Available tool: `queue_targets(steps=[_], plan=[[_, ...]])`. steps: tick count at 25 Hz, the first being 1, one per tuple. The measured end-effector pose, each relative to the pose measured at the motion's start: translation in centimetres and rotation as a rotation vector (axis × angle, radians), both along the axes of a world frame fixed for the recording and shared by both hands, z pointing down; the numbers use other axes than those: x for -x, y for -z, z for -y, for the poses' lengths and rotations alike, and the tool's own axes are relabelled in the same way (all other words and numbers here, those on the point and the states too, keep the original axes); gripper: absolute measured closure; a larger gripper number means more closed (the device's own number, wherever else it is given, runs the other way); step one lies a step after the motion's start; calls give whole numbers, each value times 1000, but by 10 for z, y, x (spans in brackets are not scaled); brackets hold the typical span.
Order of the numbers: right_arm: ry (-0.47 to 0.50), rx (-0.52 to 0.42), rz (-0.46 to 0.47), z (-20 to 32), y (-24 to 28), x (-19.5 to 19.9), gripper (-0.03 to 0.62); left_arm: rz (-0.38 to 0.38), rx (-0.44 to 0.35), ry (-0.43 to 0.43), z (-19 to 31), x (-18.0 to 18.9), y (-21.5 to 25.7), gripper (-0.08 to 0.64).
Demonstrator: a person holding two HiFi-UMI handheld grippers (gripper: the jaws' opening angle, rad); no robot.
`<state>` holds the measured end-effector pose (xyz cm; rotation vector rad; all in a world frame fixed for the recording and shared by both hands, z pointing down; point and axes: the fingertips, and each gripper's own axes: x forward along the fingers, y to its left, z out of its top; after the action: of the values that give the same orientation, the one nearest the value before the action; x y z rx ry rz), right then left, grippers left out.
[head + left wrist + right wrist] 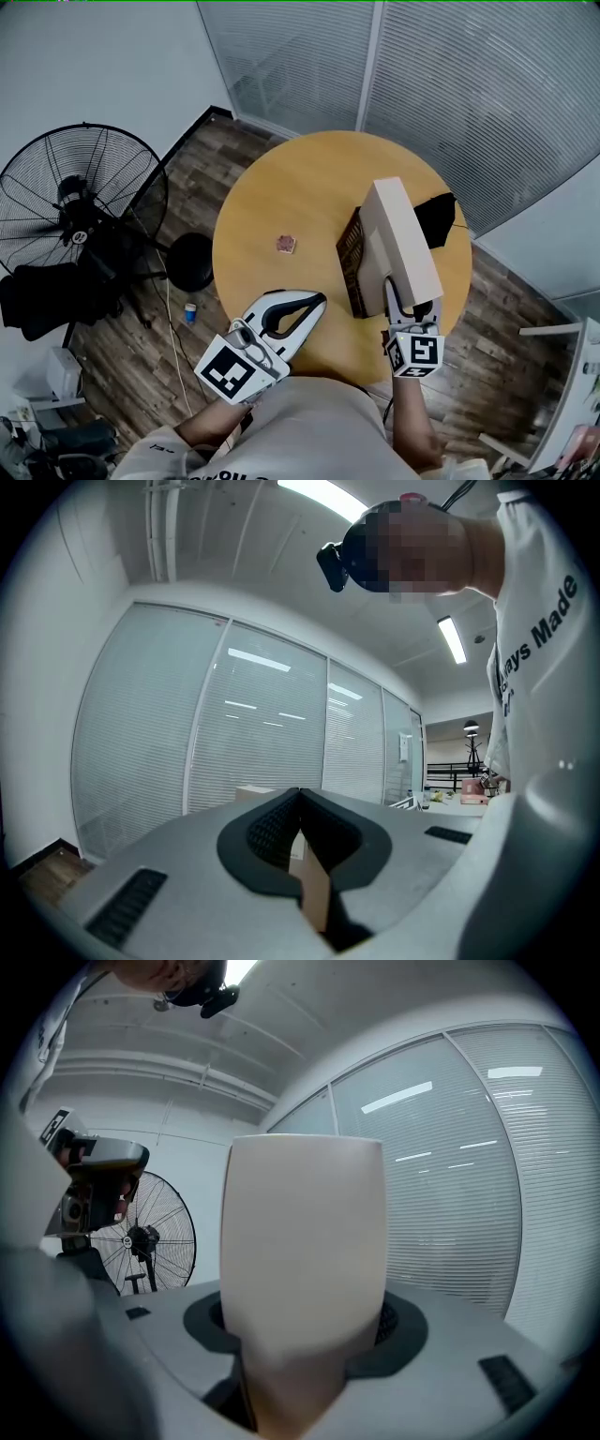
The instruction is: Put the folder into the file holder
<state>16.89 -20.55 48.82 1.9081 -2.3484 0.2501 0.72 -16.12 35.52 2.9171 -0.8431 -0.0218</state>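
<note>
A thick beige folder (398, 239) is held over the round wooden table (281, 187), and my right gripper (410, 305) is shut on its near end. It fills the middle of the right gripper view, where the folder (305, 1232) stands upright between the jaws of that gripper (305, 1335). A dark mesh file holder (351, 261) stands on the table right beside the folder's left side, partly hidden by it. Over the table's front edge my left gripper (317, 302) is shut and holds nothing. In the left gripper view its tips (300, 803) meet.
A small pinkish object (286, 245) lies on the table left of the file holder. A black item (437, 217) sits behind the folder at the right. A standing fan (80, 202) and a black stool (190, 262) are on the floor to the left. Glass walls with blinds (469, 84) lie beyond.
</note>
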Motion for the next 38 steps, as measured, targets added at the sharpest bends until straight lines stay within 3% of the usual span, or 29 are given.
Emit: queue_targets(steps=[38], plan=[[-16, -6, 23, 0, -37, -3, 305, 9, 3, 25, 0, 0, -3, 537]])
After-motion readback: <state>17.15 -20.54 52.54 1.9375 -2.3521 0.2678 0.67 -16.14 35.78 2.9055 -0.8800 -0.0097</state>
